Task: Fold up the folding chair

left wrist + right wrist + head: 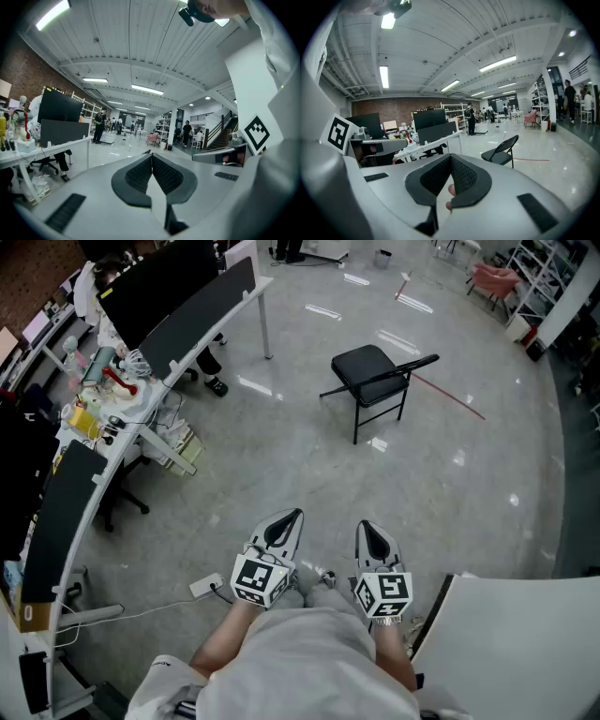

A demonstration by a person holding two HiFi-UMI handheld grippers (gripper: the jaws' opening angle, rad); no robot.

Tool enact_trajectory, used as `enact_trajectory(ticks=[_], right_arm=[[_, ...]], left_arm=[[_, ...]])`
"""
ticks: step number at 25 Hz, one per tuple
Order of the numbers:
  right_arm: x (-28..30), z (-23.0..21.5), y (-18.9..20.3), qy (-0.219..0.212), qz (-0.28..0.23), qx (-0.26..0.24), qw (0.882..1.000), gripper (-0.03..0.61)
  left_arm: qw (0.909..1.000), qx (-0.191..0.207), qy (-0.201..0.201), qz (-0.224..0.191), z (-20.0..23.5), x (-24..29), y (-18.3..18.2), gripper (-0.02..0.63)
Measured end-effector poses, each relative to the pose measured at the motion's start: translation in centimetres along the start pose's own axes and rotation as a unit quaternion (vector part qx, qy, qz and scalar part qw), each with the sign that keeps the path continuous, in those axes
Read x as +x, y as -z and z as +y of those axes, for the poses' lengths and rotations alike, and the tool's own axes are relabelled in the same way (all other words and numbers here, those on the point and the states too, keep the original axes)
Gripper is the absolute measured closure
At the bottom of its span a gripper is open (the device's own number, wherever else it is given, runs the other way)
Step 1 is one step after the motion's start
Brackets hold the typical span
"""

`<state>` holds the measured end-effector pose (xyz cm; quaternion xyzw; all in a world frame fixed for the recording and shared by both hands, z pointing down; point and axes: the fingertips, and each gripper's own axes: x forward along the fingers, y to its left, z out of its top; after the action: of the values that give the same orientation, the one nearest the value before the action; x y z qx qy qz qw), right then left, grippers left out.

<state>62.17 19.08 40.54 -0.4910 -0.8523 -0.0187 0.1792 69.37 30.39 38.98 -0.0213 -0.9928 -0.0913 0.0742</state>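
Observation:
A black folding chair point(375, 379) stands unfolded on the shiny grey floor, some way ahead of me, its backrest toward the right. The right gripper view has the chair point(501, 152) just right of the jaws, in the distance. My left gripper point(294, 515) and right gripper point(364, 525) are held side by side close to my body, pointing toward the chair and far short of it. Both are shut, pads together, with nothing between them. In the left gripper view the shut gripper point(151, 155) faces the hall; in the right gripper view the shut gripper point(450, 156) does too.
A long white desk point(141, 423) with black screens and clutter runs along the left. A white panel point(511, 634) sits at my lower right. A power strip point(206, 586) with its cable lies on the floor by my left side. A red line point(450, 395) crosses behind the chair. People stand far off.

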Motion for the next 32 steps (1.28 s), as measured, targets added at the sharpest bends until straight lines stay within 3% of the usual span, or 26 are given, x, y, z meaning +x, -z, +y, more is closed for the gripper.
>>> enact_trajectory(ticks=[19, 32], right_arm=[[0.0, -4.5, -1.7, -0.003, -0.031, 0.006, 0.999, 0.572], [-2.7, -10.7, -1.3, 0.005, -0.035, 0.01, 0.999, 0.572]], left_arm=[[0.9992, 0.004, -0.038, 0.012, -1.5, 2.2, -0.5, 0.601], [0.9988, 0.018, -0.042, -0.017, -7.0, 5.2, -0.9, 0.603]])
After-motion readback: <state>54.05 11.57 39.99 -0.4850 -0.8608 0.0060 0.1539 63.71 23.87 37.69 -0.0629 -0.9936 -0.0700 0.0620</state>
